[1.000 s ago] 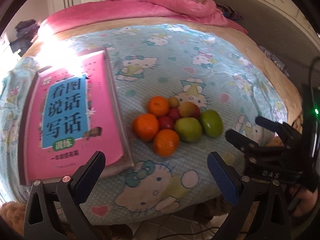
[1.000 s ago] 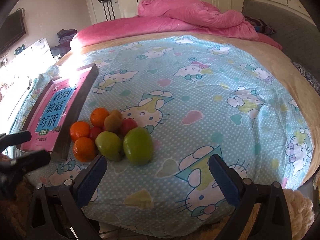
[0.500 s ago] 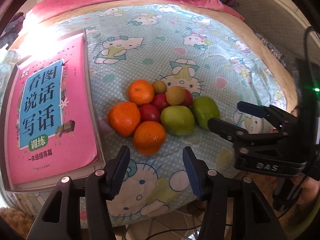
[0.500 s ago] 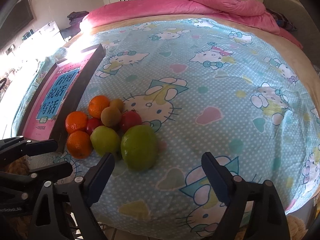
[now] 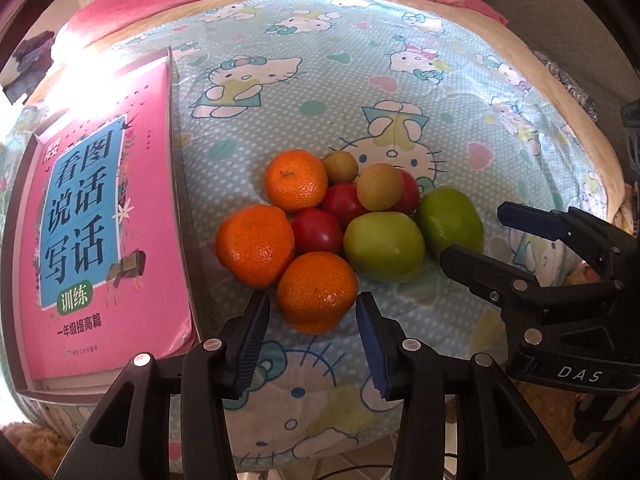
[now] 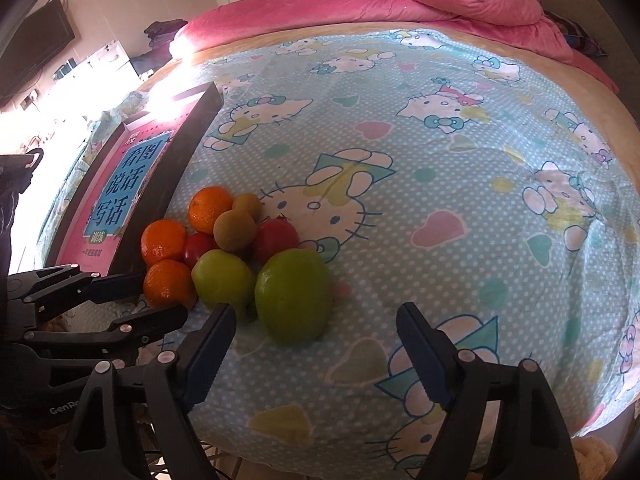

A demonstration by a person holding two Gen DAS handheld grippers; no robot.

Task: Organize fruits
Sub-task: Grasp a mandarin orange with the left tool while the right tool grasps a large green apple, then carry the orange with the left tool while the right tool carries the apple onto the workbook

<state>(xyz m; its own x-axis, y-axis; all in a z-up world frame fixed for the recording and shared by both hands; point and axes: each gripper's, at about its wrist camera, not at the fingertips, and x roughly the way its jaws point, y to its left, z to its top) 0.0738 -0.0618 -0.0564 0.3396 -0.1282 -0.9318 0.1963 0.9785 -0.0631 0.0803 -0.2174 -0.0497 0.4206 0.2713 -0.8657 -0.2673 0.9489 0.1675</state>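
Soft cartoon-print bedsheet (image 5: pixel 320 80) near the bed's front edge: the left claw (image 5: pixel 312 320), fingers apart, flanks the nearest round orange tangerine (image 5: pixel 316 292); the right claw (image 6: pixel 316 344) gapes beside the large green apple (image 6: pixel 294 294). Nudged neighbours may roll off.

A cluster of fruit sits on a bed (image 5: pixel 320 92) covered in a cat-print blue sheet. The left tongs (image 5: pixel 314 334) stand parted on either side of the nearest orange (image 5: pixel 316 292), their blue pads close to its sides but not visibly touching. Two more oranges (image 5: pixel 255 245), red fruits (image 5: pixel 316 232), two small brownish-green fruits (image 5: pixel 379 186) and two green apples (image 5: pixel 384 247) crowd behind. A pink book (image 5: pixel 100 224) lies to the left. The right tongs (image 5: pixel 476 236) enter from the right, jaws apart, near the outer apple.
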